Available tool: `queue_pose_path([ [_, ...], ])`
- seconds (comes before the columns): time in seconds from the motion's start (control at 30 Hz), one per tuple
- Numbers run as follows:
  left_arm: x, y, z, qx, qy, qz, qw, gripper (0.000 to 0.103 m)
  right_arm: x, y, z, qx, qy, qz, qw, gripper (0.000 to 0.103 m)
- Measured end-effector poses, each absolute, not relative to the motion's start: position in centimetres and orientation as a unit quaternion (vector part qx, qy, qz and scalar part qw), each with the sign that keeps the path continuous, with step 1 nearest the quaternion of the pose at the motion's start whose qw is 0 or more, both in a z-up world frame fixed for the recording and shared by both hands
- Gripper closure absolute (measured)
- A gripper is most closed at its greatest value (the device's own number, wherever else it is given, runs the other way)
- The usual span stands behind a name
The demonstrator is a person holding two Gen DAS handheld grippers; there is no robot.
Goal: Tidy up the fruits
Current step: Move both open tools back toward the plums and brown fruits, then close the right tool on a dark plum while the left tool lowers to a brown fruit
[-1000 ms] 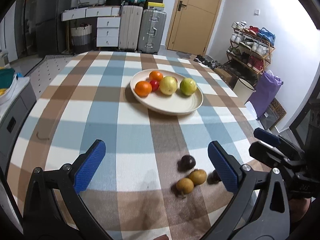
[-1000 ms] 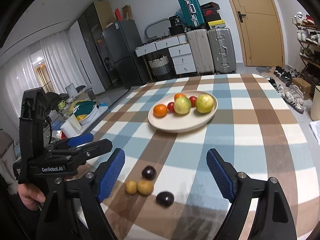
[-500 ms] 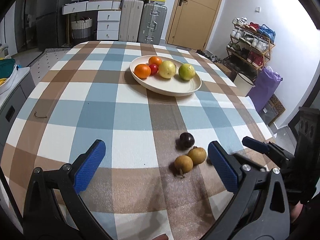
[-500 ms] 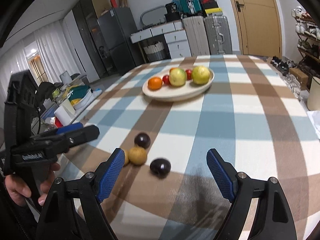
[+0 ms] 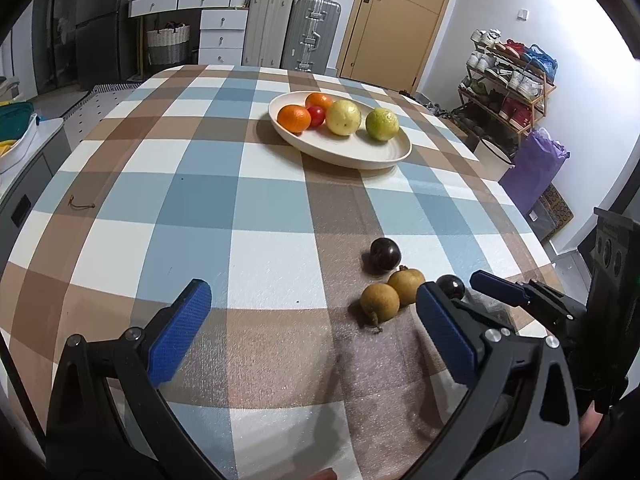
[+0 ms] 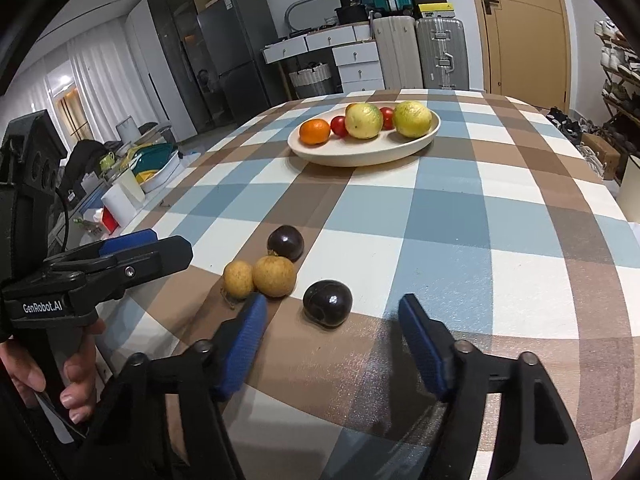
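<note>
the step in hand looks like the pick-up of a loose fruit from the bench [image 6: 520, 216]: the right tongs [image 6: 332, 340] hang low over the checked cloth with their jaws closing, and the near dark fruit [image 6: 327, 303] sits just ahead of the blue pads, not yet between them and untouched, so nothing is grasped. the left tongs [image 5: 308, 320] are released, spread wide over bare cloth, holding nothing, with the loose fruit off to their right side. four small fruits lie together on the near part of the bench: two brown fruits [image 6: 260, 278] touching each other, a second dark fruit [image 6: 285, 243] just beyond them, and the near dark one a little apart towards the right tongs. what kind the dark ones are i cannot say for sure; perhaps plums or passion fruit. the next move, as i judge it, calls for the right tongs to slide forward until the pads flank the near dark fruit, then to clench gently, since a round fruit may roll away, and carry it to the plate [image 6: 360, 158]. that cream plate stands well apart at the far side and holds an orange [image 6: 315, 131], small red fruits [image 6: 339, 125], a yellow citrus [image 6: 363, 120] and a yellow-green citrus [image 6: 412, 118]; the left view shows a second orange [image 5: 319, 100] behind.
</note>
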State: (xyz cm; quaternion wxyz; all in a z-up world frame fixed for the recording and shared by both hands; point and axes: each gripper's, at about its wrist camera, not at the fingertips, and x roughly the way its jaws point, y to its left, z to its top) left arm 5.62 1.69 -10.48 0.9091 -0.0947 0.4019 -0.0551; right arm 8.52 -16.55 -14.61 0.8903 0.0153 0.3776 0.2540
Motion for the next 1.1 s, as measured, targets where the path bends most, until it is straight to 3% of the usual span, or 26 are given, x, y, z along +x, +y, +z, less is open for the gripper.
queue_pose_path([
  [0.03, 5.6, 1.8, -10.6, -0.096, 0.403, -0.055, 0.909, 0.001, 8.5, -16.5, -14.6, 0.014, 0.377, 0.255, 0.890, 0.042],
  [0.13, 5.6, 2.0, -10.9, -0.098, 0.406, -0.054, 0.907, 0.001, 8.3, -16.2, -14.7, 0.008, 0.377, 0.262, 0.888, 0.062],
  [0.2, 5.6, 2.1, -11.1, -0.100, 0.407, -0.054, 0.906, 0.001, 8.2, -15.8, -14.9, -0.007, 0.378, 0.265, 0.887, 0.083],
  [0.3, 5.6, 2.2, -11.3, -0.102, 0.410, -0.053, 0.905, 0.001, 8.2, -15.6, -15.3, 0.001, 0.384, 0.279, 0.880, 0.090],
  [0.7, 5.6, 2.2, -11.9, -0.099, 0.420, -0.053, 0.900, 0.001, 8.0, -15.6, -15.0, -0.001, 0.382, 0.275, 0.882, 0.091],
  [0.97, 5.9, 2.4, -12.4, -0.099, 0.428, -0.050, 0.897, 0.001, 8.6, -15.5, -14.3, -0.012, 0.372, 0.265, 0.889, 0.060],
  [1.1, 5.9, 2.5, -12.5, -0.102, 0.430, -0.049, 0.896, 0.001, 9.6, -15.7, -14.3, -0.014, 0.376, 0.250, 0.892, 0.058],
])
